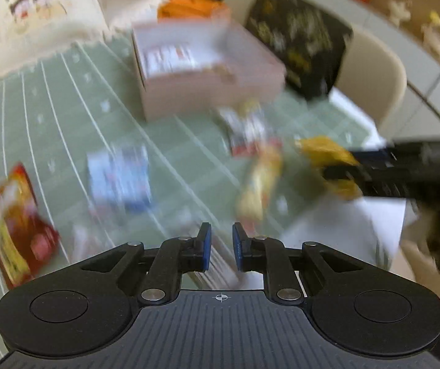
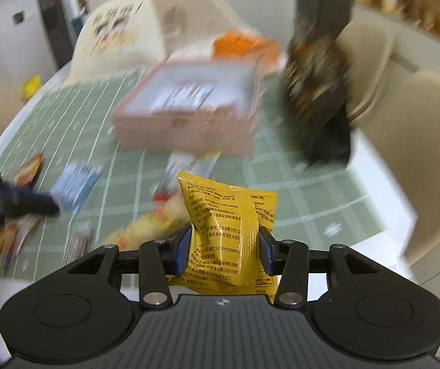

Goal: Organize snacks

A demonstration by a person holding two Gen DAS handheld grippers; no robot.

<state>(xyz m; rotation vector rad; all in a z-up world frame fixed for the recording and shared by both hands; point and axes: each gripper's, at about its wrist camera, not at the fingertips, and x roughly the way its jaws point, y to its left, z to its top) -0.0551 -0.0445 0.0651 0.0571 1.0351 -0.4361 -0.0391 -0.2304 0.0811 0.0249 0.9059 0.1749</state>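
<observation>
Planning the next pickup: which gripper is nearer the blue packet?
Left. The left gripper hangs just short of the blue packet; the right gripper is farther right, holding the yellow bag.

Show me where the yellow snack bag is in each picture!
Left wrist view: the yellow snack bag is at the right, pinched in the right gripper coming in from the edge.
Right wrist view: the bag is at bottom centre, between the blue pads.
Shared landmark: the pink box on the green tablecloth, beyond the bag in both.
</observation>
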